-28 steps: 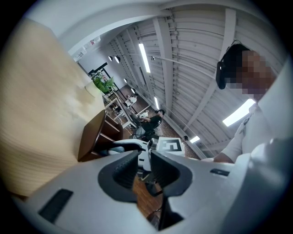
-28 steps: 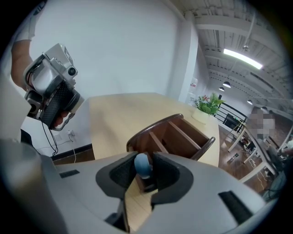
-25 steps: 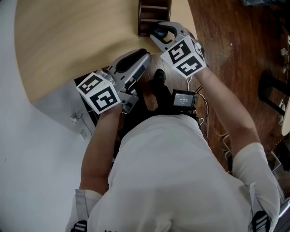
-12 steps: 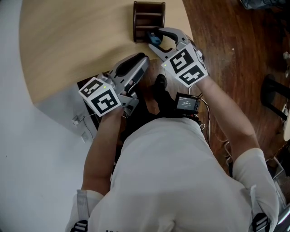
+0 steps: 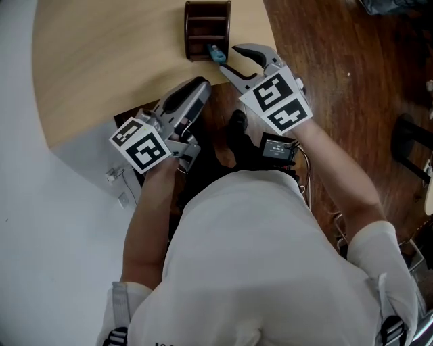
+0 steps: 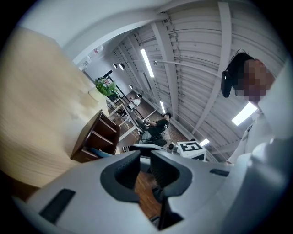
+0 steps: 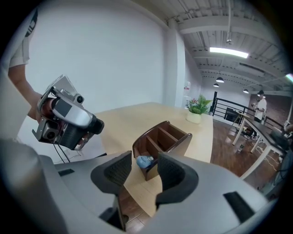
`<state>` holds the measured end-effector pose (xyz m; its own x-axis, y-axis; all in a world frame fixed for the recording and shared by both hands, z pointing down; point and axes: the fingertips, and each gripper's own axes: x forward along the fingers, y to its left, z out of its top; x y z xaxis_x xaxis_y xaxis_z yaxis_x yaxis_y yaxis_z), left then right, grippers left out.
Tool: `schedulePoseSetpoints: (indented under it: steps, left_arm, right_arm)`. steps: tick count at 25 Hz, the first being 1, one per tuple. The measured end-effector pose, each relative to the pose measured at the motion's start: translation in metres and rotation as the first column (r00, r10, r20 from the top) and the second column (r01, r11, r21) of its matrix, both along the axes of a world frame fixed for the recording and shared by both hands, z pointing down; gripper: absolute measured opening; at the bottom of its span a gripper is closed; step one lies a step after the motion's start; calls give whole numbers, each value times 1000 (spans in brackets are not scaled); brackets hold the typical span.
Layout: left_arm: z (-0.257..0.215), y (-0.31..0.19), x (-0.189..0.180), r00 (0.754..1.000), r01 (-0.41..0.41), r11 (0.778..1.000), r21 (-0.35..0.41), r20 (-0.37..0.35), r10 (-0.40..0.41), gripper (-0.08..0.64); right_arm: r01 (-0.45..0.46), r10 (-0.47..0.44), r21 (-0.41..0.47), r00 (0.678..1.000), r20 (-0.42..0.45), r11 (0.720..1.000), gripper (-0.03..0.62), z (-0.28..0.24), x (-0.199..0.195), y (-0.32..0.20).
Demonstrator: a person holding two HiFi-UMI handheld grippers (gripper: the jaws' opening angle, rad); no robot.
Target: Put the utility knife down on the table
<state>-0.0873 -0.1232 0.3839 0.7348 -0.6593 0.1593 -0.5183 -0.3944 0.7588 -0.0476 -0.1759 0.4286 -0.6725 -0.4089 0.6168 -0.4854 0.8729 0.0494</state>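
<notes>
The utility knife [image 5: 215, 52] has a light blue handle and rests at the near end of a dark wooden organizer [image 5: 207, 20] on the pale table [image 5: 108, 61]. In the right gripper view the utility knife [image 7: 144, 161] lies in the organizer's [image 7: 167, 139] nearest slot. My right gripper [image 5: 229, 58] hangs just short of it. Its jaws have just been opening and now stand wide, with nothing between the pads. My left gripper [image 5: 195, 89] hovers over the table's front edge, jaws close together and empty.
The table ends just right of the organizer, above a dark wood floor [image 5: 338, 61]. A potted plant [image 7: 198, 112] stands at the table's far end. The left gripper's body [image 7: 64, 119] shows left of my right jaws.
The right jaws were closed around the blue knife at the organizer and have opened. The knife stays at the organizer, and the right gripper has lifted and drawn back a little.
</notes>
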Motion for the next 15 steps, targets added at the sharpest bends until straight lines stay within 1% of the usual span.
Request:
schedulePoseSetpoints:
  steps: [4, 7, 11, 15]
  left_arm:
    - [2, 1, 0, 1000, 18, 1000, 2, 17, -18, 66]
    - [2, 6, 1, 1000, 17, 1000, -1, 22, -17, 66]
    - [2, 11, 3, 1000, -10, 1000, -2, 8, 10, 66]
    - [6, 4, 4, 999, -54, 998, -19, 0, 54, 66]
  right_arm:
    - [-11, 12, -40, 999, 31, 999, 175, 2, 8, 1]
    - [-28, 30, -54, 999, 39, 998, 175, -2, 12, 6]
    - [-49, 53, -83, 998, 41, 995, 173, -5, 18, 17]
    - [-109, 114, -124, 993, 30, 986, 173, 1, 27, 8]
